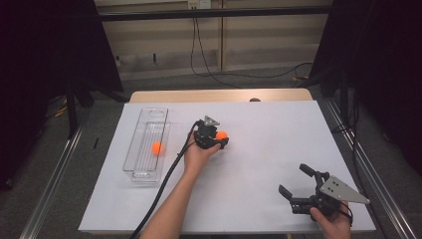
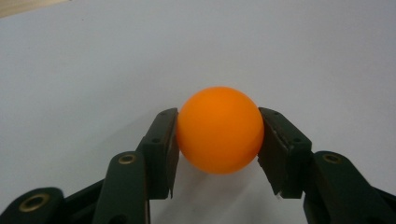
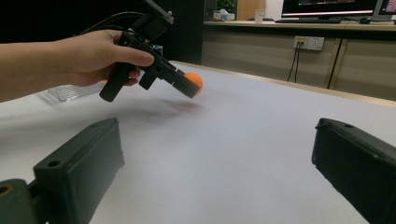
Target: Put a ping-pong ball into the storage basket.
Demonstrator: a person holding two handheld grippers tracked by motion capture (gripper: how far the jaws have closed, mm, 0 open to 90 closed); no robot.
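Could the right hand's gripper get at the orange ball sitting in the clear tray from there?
Probably not directly. The right gripper rests open at the near right of the table, while the ball in the tray lies far left inside the clear tray, with the left gripper and forearm between them.

White table w/ clear tray on left.
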